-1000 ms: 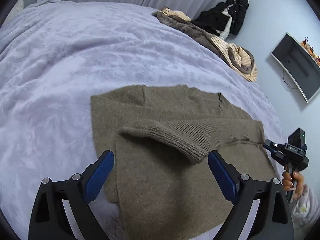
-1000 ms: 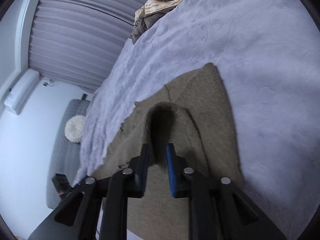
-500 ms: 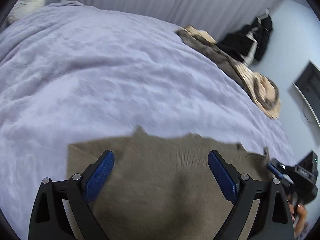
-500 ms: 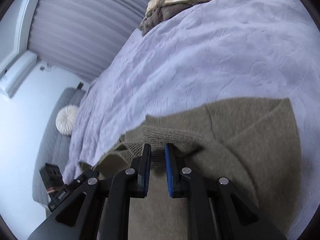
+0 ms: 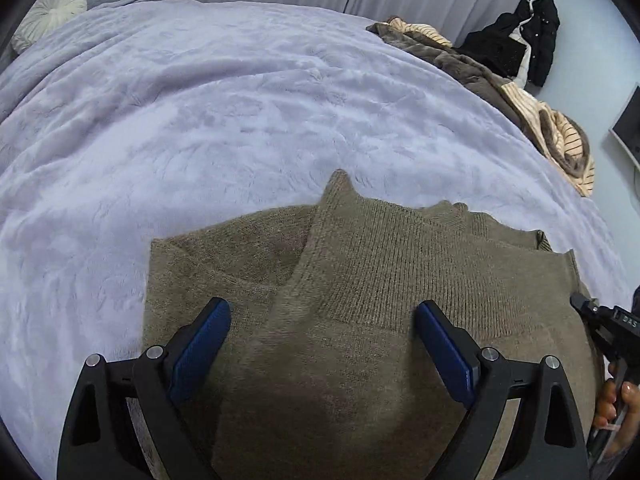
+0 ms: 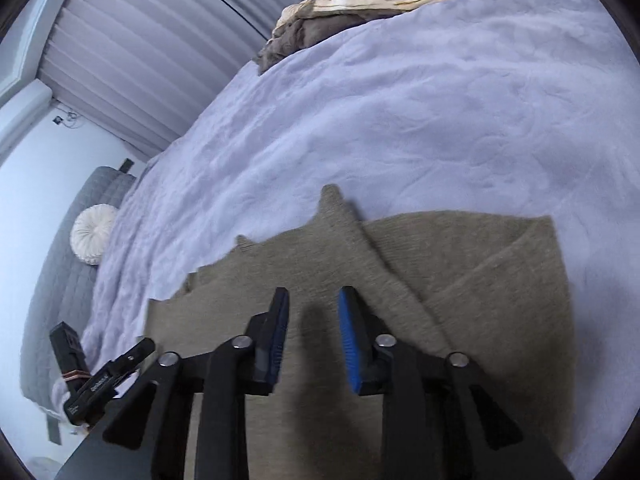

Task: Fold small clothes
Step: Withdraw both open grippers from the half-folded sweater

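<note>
The left claw is wide open over the brown sweater. Only the right view shows the right claw open, holding nothing.

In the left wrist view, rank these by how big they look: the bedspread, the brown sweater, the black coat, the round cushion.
1. Lavender bedspread
2. Brown sweater, enlarged by nearness
3. Black coat
4. Round cushion, partly cut off, so close to the coat
</note>
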Tool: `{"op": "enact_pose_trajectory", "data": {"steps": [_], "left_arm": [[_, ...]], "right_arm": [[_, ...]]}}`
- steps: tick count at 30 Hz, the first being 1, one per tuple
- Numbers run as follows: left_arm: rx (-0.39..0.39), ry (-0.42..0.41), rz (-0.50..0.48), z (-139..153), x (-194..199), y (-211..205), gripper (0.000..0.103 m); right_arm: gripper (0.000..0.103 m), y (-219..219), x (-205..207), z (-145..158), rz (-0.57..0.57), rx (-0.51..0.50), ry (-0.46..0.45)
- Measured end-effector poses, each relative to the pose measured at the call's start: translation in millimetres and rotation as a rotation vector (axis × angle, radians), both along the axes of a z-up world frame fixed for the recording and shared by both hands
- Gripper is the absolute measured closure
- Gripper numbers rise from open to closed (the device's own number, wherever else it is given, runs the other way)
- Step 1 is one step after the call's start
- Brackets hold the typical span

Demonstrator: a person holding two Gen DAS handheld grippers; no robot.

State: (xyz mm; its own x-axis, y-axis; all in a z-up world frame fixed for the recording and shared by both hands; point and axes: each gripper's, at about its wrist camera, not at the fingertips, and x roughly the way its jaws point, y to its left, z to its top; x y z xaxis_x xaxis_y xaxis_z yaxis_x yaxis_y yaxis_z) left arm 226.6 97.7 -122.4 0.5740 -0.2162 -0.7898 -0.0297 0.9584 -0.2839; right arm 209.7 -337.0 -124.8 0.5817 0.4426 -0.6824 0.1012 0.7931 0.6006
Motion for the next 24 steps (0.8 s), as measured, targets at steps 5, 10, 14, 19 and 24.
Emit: {"op": "enact_pose_trajectory", "data": {"steps": [5,10,14,19,24], "left_arm": [[0.076,-0.012,0.026,13,-13,15,0.008],[0.075,0.02,0.043,18,-46,36,0.008],[0.065,0.035,0.062,24,-83,47,0.008],[-0.01,0.064,0.041,33,-124,50,0.008],[-0.058,0.151,0.051,13,-149,51,0.008]], "right_arm": [[0.103,-42,-18,-11,-0.165,0.158,0.005],[0.094,-45,-46,10,-0.149,0.125,0.024],[0.078,-34,-78,31,-0.096,0.062,-0.01],[0.075,-2,-111,48,0.007,0.018,-0.012],[0.075,31,-150,43,0.15,-0.029,0.02]]}}
